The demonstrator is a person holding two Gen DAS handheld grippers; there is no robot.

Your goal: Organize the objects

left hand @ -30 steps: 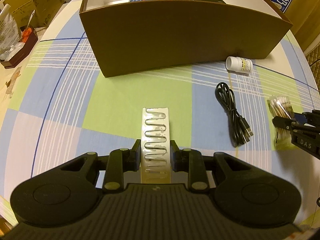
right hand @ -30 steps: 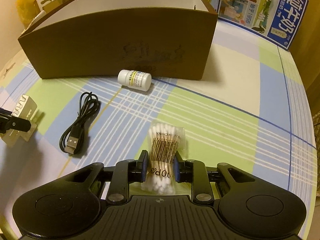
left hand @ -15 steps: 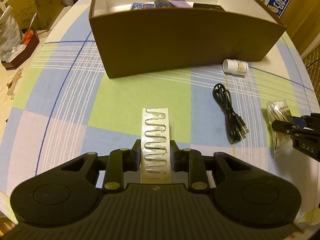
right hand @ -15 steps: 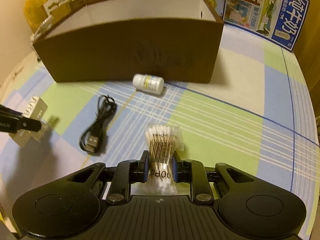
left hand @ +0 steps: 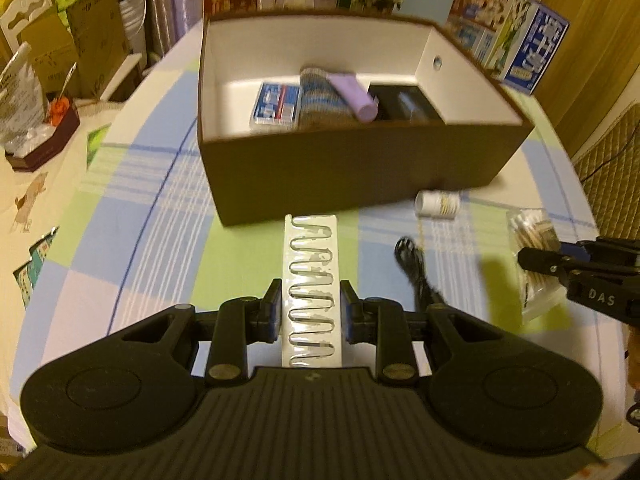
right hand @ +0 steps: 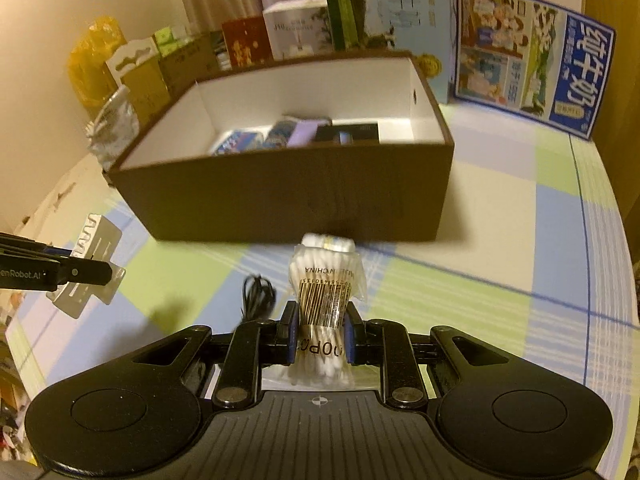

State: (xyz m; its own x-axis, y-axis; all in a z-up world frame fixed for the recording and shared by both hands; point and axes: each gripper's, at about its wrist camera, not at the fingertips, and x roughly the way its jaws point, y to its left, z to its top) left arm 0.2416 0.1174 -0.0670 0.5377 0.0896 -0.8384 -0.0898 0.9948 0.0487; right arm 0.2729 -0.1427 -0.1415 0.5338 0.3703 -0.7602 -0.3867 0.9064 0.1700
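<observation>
Brown cardboard, white inside: the box (left hand: 360, 172) stands ahead of both claws on the checked tablecloth (left hand: 140, 240). The left claw (left hand: 310, 312) is pinching a white card of metal clips (left hand: 310, 280), which sticks out forward between its fingers toward the box's near wall. The right claw (right hand: 318, 334) is pinching a clear bag of cotton swabs (right hand: 326, 280) around its barcoded middle; the bag's far end points at the box. Both loads look raised off the cloth. Ahead and to the right of the left claw, a small white bottle (left hand: 438, 204) lies on its side just beside the box wall. A black cable (right hand: 258, 292) lies left of the swab bag. Inside the box sit a blue packet (left hand: 276, 106), a lilac tube (left hand: 354, 94) and a black item (left hand: 404, 106).
</observation>
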